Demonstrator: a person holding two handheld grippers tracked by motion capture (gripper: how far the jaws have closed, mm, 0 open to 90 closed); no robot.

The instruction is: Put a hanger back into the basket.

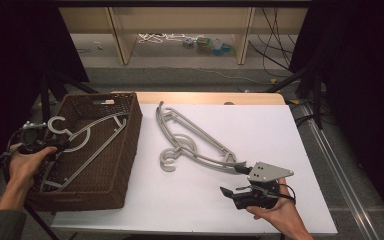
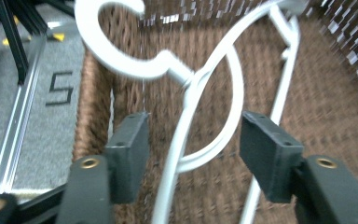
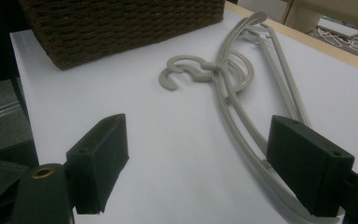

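Observation:
A grey plastic hanger (image 1: 87,135) lies inside the brown woven basket (image 1: 130,145) at the table's left, its hook toward the left rim. My left gripper (image 1: 62,145) is over that rim by the hook. In the left gripper view the hanger's neck (image 2: 186,79) runs between the jaws of the left gripper (image 2: 193,140); they stand apart and do not press on it. More grey hangers (image 1: 190,142) lie stacked on the white table top. My right gripper (image 1: 232,179) sits at their near end, open; the lower arm of these hangers (image 3: 223,74) passes beside its right jaw, and the right gripper (image 3: 198,140) holds nothing.
The white table top (image 1: 260,130) has bare room right of the hangers and in front of them. The basket wall (image 3: 121,28) rises at the left. Beyond the table are wooden frame legs (image 1: 120,40) and loose cables on the floor.

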